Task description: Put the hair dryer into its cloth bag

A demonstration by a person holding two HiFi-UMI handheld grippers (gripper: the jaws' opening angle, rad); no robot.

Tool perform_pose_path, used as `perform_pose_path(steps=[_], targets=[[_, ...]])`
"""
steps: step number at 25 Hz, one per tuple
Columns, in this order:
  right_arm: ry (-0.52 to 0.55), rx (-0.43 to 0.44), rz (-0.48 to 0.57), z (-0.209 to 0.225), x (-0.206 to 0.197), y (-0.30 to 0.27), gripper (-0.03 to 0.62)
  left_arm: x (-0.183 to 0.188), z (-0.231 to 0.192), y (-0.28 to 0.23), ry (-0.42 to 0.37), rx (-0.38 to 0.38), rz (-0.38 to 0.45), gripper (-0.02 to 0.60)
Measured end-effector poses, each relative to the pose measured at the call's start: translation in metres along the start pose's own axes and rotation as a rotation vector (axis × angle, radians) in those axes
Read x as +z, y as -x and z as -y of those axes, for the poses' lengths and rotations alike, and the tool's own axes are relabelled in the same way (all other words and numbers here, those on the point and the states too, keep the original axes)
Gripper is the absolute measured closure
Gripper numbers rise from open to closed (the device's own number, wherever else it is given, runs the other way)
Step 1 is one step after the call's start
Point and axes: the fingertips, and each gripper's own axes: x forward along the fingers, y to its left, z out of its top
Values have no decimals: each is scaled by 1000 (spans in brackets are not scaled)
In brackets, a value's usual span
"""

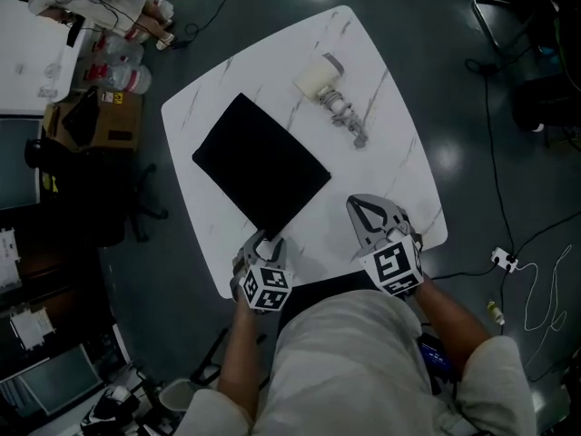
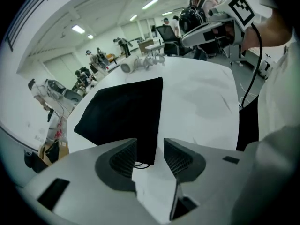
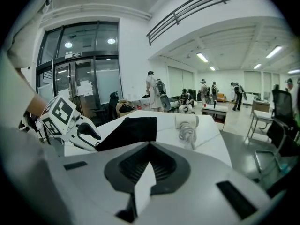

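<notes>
Head view sets the left claw (image 1: 263, 241) at the near corner of the cloth bag (image 1: 260, 166). Its jaws stand wide, with the black corner between them, and the pads are clear of the cloth. The bag lies flat on the white counter (image 1: 399, 180). A bite here could take both layers at once and keep the mouth sealed. It could also catch only the thin dark loop (image 2: 139, 165) showing at that corner and drag the bag along. I cannot tell which edge is the opening.

Farther right, well apart from the bag, the hair dryer (image 1: 320, 78) lies on its side toward the far edge, with its cord (image 1: 349, 118) bundled beside it. If that bundle loosens, it could snag on the bag's mouth or trail outside. The right claw (image 1: 368, 209) sits over the near edge with its jaws pressed together and nothing between them. It would have to open before taking the dryer, and the rounded body may slip from narrow pads.

Counted: two claws, one cloth bag, one hair dryer with one cord, one counter.
</notes>
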Motion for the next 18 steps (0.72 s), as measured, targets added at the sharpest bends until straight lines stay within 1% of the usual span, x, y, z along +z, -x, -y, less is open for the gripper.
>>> perform_pose_path(steps=[3, 6, 8, 9, 11, 13, 15, 16, 18], targets=[[-3, -10, -2, 5, -3, 3, 579, 3, -3, -14, -91, -2, -27, 420], [-17, -22, -8, 10, -8, 9, 579, 0, -4, -25, -191, -29, -78, 422], [-25, -30, -12, 12, -11, 14, 579, -3, -3, -29, -236, -59, -107, 422], [-27, -33, -14, 13, -12, 16, 579, -5, -2, -31, -242, -76, -115, 422], [-30, -40, -14, 16, -14, 17, 579, -7, -1, -35, -236, -101, -125, 425], [-35, -50, -13, 20, -15, 18, 579, -6, -4, -38, -219, -106, -131, 462], [-40, -56, -11, 22, -15, 19, 579, -3, -8, -37, -192, -101, -121, 520], [-42, -57, -11, 23, -16, 20, 579, 0, -8, -35, -169, -106, -110, 542], [-43, -55, -15, 23, -16, 22, 579, 6, -7, -30, -91, -148, -84, 554]])
